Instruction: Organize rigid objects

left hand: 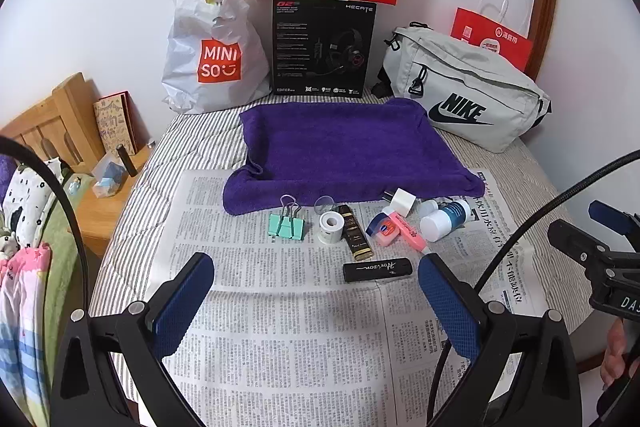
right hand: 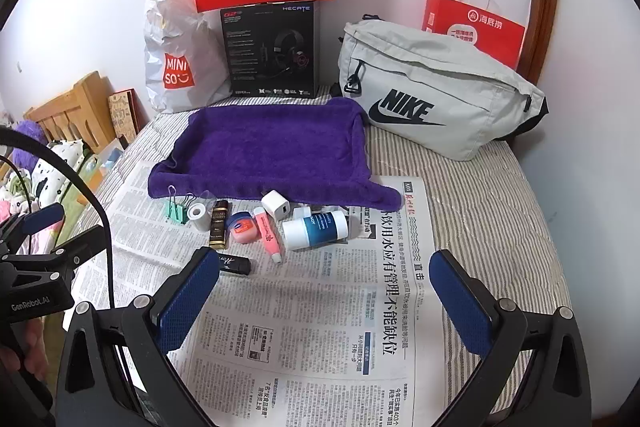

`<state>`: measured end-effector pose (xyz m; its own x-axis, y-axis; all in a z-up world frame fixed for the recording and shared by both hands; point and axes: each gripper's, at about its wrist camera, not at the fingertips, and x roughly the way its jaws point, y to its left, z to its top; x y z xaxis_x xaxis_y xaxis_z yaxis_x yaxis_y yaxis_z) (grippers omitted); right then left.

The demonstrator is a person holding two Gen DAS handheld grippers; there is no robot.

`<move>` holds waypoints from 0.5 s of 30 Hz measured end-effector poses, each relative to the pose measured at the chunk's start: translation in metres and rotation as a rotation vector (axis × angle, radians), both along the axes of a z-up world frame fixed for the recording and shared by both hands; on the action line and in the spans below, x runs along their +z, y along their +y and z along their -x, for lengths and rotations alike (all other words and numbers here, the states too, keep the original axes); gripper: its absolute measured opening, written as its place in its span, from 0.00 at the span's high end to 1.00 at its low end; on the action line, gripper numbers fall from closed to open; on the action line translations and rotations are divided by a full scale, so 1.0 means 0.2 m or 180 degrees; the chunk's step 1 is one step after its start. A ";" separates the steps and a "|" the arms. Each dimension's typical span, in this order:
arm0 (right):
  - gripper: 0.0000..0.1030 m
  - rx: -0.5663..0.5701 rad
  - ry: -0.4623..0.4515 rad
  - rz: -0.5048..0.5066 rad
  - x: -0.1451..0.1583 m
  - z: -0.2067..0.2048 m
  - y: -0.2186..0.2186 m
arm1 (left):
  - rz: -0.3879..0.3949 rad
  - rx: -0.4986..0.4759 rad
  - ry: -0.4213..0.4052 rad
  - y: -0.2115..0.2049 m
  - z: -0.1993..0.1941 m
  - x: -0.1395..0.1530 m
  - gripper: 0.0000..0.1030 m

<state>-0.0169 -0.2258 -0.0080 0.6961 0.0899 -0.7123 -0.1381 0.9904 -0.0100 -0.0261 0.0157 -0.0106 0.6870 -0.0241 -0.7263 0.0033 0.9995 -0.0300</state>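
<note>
Newspaper (left hand: 280, 327) covered the bed; both the left gripper (left hand: 316, 303) and right gripper (right hand: 324, 301) hung wide open, empty. Best take the black stick (left hand: 377, 269) at twelve o'clock, squarely across its width.

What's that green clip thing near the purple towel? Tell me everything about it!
It's a mint-green binder clip with two thin wire handles that look silvery-lilac. One handle loops up toward the purple towel and looks to overlap its front edge. The clip's body looks like painted metal, folded shut, with nothing clamped in it. It lies flat on the newspaper, at the left end of the row of small things, just left of a small white roll. Neither gripper touches it.
</note>
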 end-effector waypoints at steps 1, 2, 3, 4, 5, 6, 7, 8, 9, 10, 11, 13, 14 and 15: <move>0.00 0.0005 -0.0001 0.0002 0.00 0.00 0.00 | 0.0004 0.0004 0.0007 0.00 0.00 0.00 0.00; 0.00 0.0009 -0.0004 -0.0001 0.00 0.01 0.00 | 0.0008 0.0006 0.0009 0.00 0.01 -0.01 0.00; 0.00 0.0010 -0.0006 -0.0003 0.00 0.01 0.01 | 0.0007 0.0004 0.0007 0.00 0.00 -0.01 0.00; 0.00 0.0012 -0.0010 -0.0001 0.00 0.01 0.01 | 0.0010 0.0004 0.0008 0.01 0.01 -0.01 0.00; 0.00 0.0014 -0.0014 0.0005 0.00 0.01 0.01 | 0.0003 0.0006 0.0009 0.00 0.01 -0.01 0.00; 0.00 0.0014 -0.0016 0.0008 0.01 0.02 0.01 | 0.0000 0.0008 0.0007 0.00 0.01 -0.01 0.00; 0.00 0.0015 -0.0016 0.0008 0.01 0.02 0.01 | 0.0004 0.0009 0.0007 0.01 0.01 -0.01 0.00; 0.00 0.0015 -0.0016 0.0007 0.01 0.01 0.01 | 0.0007 0.0006 0.0008 0.01 0.01 -0.01 0.00; 0.00 0.0014 -0.0017 0.0009 0.01 0.02 0.01 | 0.0005 0.0007 0.0008 0.01 0.01 -0.01 0.00; 0.00 0.0012 -0.0016 0.0011 0.01 0.02 0.01 | 0.0006 0.0010 0.0008 0.01 0.01 -0.01 0.00; 0.00 0.0012 -0.0015 0.0010 0.01 0.02 0.01 | 0.0005 0.0008 0.0005 0.01 0.01 -0.01 0.00; 0.00 0.0016 -0.0012 0.0014 0.01 0.02 0.01 | 0.0007 0.0005 0.0007 0.01 0.01 -0.01 0.00; 0.00 0.0015 -0.0010 0.0017 0.01 0.02 0.01 | 0.0002 0.0005 0.0009 0.01 0.01 -0.01 0.00; 0.00 0.0015 -0.0007 0.0019 0.01 0.02 0.01 | 0.0000 0.0007 0.0004 0.01 0.01 -0.01 0.00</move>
<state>-0.0203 -0.2247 -0.0063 0.6972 0.0889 -0.7113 -0.1427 0.9896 -0.0162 -0.0278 0.0169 -0.0123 0.6860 -0.0225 -0.7273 0.0010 0.9996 -0.0299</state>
